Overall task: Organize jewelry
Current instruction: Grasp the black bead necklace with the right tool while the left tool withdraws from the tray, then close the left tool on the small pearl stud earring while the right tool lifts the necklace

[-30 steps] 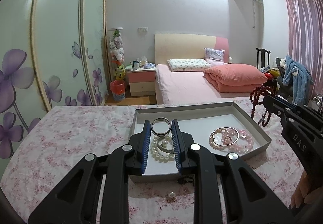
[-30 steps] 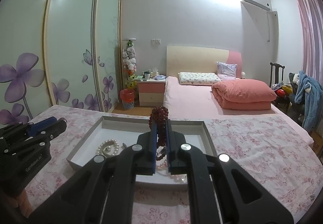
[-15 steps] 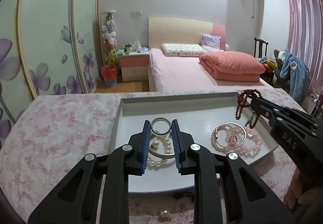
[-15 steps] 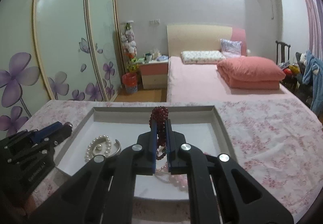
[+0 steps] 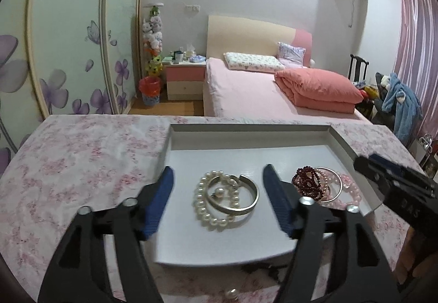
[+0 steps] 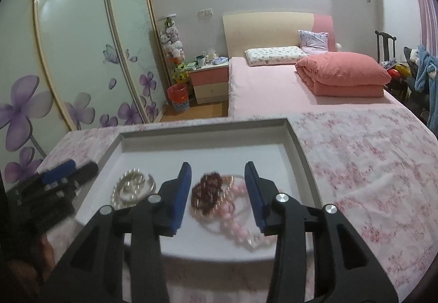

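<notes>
A white tray [image 5: 246,128] rests on the floral cloth. In it a silver bangle [image 5: 247,200] lies over a pearl bracelet [image 5: 201,203]. My left gripper [image 5: 219,169] hovers with its jaws opening either side of them, pads clear. To the right a dark red bead bracelet [image 5: 306,182] sits on pink bead bracelets [image 5: 347,189]. In the right wrist view that red bracelet [image 6: 206,192] and the pink beads [image 6: 236,211] lie between the fingers of my right gripper [image 6: 218,166], whose jaws are opening and touch nothing. The left gripper [image 6: 76,170] shows at the tray's left edge.
A loose pearl [image 5: 232,293] lies on the cloth in front of the tray, beside a small dark item [image 5: 262,268] under the tray's front rim. The tablecloth [image 6: 369,166] stretches right of the tray. A bed [image 5: 246,95], wardrobe doors and a chair stand beyond the table.
Both grippers sank toward the tray and spread their jaws. The silver bangle left the left gripper and lies on the pearls; the red bracelet left the right gripper and lies on the pink beads.
</notes>
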`<state>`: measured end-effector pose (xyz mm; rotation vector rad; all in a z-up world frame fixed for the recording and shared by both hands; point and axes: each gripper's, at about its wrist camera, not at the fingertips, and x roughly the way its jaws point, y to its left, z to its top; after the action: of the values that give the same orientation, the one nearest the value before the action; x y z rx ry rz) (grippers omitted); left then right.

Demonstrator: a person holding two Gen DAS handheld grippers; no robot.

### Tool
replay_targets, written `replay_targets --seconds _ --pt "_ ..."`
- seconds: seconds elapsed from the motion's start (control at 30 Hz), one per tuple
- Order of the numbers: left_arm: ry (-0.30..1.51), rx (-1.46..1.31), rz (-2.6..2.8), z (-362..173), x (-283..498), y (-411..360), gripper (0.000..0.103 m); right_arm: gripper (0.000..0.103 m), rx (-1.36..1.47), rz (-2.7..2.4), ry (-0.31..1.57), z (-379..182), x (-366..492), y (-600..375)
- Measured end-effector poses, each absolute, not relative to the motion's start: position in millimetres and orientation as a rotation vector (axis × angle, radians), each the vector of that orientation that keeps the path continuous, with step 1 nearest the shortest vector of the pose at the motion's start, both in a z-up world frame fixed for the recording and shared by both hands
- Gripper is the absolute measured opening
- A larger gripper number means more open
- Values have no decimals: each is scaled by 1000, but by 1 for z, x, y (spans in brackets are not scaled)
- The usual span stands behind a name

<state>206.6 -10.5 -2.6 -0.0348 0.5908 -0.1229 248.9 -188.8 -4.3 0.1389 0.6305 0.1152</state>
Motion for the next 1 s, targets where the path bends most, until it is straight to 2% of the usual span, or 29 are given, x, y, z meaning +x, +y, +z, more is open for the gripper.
replay_targets --seconds 0.17,0.63,0.7,0.77,0.83,1.0 --pt "577 -44 -103 1 184 16 81 45 127 219 691 -7 224 -179" --pt "595 -25 -69 -5 132 61 85 44 -55 373 901 -51 209 -98" --pt "592 -24 -72 -5 130 61 86 41 -61 355 919 -55 212 -95" --pt "590 -25 -80 -3 129 59 88 22 -71 340 939 -61 216 -93" --pt "590 -24 -93 -4 127 58 88 12 -91 326 930 -60 214 -93" --pt "606 -12 -120 -8 125 47 88 12 -55 257 933 -61 205 -117"
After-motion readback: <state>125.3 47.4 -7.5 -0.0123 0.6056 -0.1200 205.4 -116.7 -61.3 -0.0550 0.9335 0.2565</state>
